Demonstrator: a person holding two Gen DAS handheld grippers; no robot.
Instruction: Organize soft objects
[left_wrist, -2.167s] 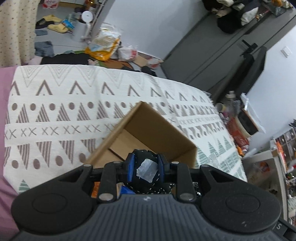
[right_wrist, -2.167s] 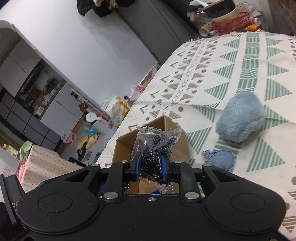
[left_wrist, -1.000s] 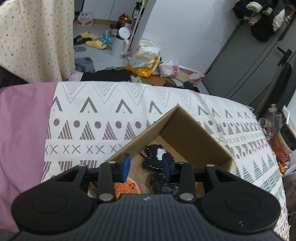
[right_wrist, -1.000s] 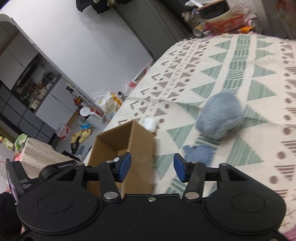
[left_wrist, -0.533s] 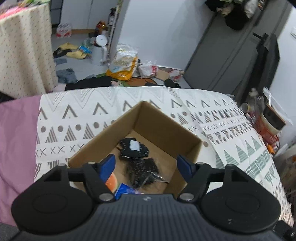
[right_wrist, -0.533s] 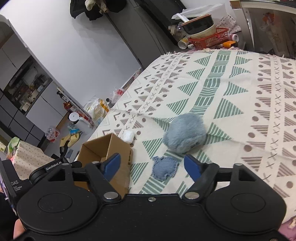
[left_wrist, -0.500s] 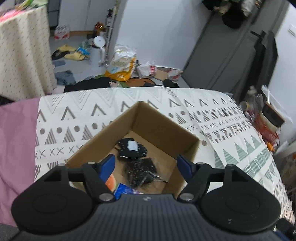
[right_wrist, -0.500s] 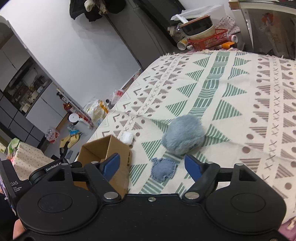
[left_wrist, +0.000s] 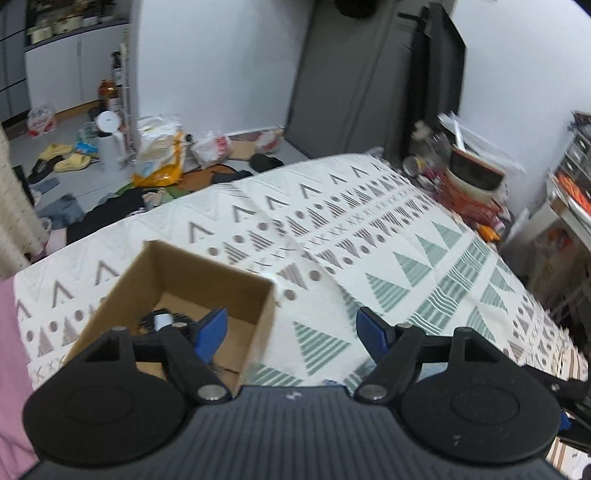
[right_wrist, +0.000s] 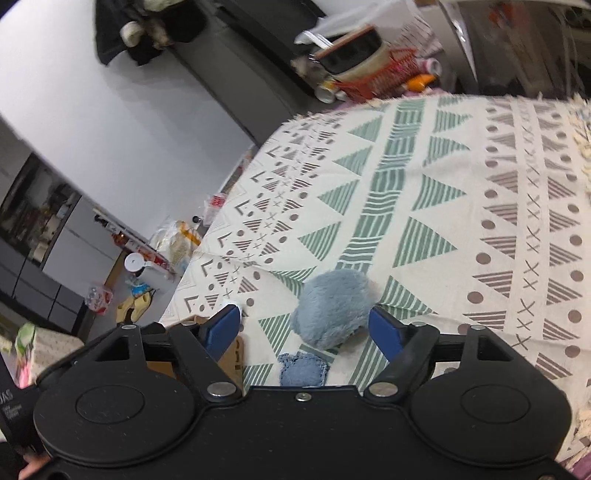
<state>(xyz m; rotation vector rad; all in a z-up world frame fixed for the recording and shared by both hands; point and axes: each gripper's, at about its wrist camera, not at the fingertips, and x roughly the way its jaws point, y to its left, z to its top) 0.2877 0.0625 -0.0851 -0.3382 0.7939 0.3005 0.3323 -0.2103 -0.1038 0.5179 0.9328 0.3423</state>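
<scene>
Cardboard makes up the open box (left_wrist: 207, 280) that sits on the near left part of the patterned blanket (left_wrist: 406, 258), seen from the left wrist camera. Inside it lies a black soft item with a white patch (left_wrist: 159, 318), partly hidden behind the left finger of the left gripper (left_wrist: 291, 330). That gripper hovers with its blue-padded fingers spread wide and nothing between them; its left pad is over the box's right wall and its right pad is over bare blanket with green triangles. Far beyond the blanket's edge, the floor is strewn with bags, yellow slippers (left_wrist: 70, 157) and a white kettle (left_wrist: 109, 142).

From the right wrist camera, the right gripper (right_wrist: 303, 328) is likewise wide open and holds nothing. Between its fingers, on the blanket (right_wrist: 461, 206), rests a fluffy blue-grey ball (right_wrist: 332, 306). Just near of it, close to the gripper body, lies a small flat denim-blue patch (right_wrist: 303, 369); whether the two touch cannot be told. To the left, a corner of the cardboard box (right_wrist: 232, 356) shows behind the left finger, and a small white lump (right_wrist: 236, 306) peeks out just past that finger's tip. A red basket (right_wrist: 384, 75) and a dark bowl stand far off beyond the blanket.
</scene>
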